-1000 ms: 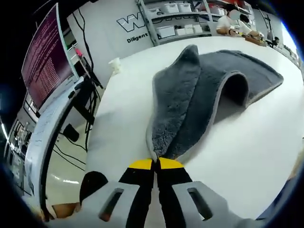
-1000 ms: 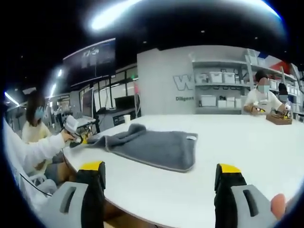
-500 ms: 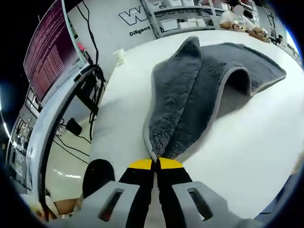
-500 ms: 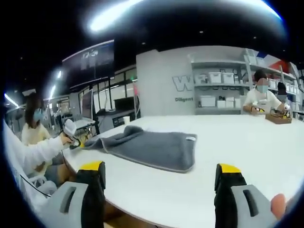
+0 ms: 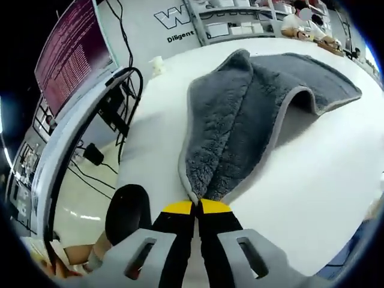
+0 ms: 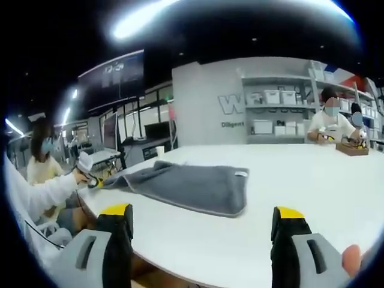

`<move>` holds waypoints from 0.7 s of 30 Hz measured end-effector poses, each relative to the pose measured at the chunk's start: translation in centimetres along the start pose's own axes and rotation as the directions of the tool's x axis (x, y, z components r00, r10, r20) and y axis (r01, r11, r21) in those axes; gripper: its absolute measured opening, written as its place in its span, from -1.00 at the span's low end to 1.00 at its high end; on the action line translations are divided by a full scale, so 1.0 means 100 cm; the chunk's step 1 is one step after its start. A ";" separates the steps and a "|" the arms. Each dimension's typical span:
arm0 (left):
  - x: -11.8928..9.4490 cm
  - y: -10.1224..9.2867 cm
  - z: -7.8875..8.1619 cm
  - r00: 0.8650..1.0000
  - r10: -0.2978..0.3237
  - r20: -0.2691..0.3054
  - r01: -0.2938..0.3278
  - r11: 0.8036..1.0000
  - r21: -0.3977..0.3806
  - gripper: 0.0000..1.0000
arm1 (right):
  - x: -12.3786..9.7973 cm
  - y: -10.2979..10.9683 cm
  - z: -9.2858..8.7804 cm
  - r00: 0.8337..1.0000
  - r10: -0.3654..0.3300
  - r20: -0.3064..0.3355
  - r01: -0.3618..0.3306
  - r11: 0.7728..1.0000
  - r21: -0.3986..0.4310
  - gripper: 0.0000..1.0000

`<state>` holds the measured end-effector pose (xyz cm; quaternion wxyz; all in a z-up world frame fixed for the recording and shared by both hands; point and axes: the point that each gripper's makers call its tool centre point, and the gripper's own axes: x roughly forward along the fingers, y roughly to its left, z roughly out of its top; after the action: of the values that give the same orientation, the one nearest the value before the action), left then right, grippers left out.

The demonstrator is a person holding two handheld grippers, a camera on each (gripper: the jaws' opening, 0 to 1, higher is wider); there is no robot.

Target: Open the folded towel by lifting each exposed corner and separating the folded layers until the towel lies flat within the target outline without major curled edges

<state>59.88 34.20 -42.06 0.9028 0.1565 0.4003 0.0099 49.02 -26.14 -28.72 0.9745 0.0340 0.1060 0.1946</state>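
Nearest, the left gripper (image 5: 197, 207) clenches one corner of the grey towel (image 5: 252, 114), whose folded layers stretch away across the white table (image 5: 324, 168), while the right gripper (image 6: 201, 225) hangs released at the table's near edge.

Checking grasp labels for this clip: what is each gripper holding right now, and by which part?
The left gripper is shut on the grey towel, pinching a corner at its near edge. The right gripper is open and holds nothing.

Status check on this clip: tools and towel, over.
Left tool shut on grey fleece towel corner, layers still bunched. Right tool open, clear. Nothing blocking.
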 end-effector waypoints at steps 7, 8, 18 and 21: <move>0.000 0.010 -0.005 1.000 0.025 0.014 -0.025 0.999 -0.021 -0.96 | 0.001 -0.001 -0.002 1.000 -0.003 -0.010 0.003 1.000 0.003 0.91; 0.001 0.011 -0.005 1.000 0.023 0.016 -0.023 0.999 -0.028 -0.96 | 0.001 0.000 -0.002 1.000 -0.002 -0.009 0.002 1.000 0.003 0.91; -0.006 0.020 -0.003 0.994 -0.013 0.104 0.025 0.993 -0.114 -0.84 | 0.001 -0.002 -0.003 1.000 -0.021 -0.011 0.021 1.000 0.004 0.92; -0.012 0.022 -0.004 0.992 -0.012 0.123 0.029 0.990 -0.138 -0.72 | 0.001 -0.002 -0.003 1.000 -0.022 -0.014 0.022 1.000 0.003 0.92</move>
<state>58.99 36.25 -40.80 0.9345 0.0895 0.3441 0.0190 49.14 -26.28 -29.09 0.9759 0.0329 0.1133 0.1837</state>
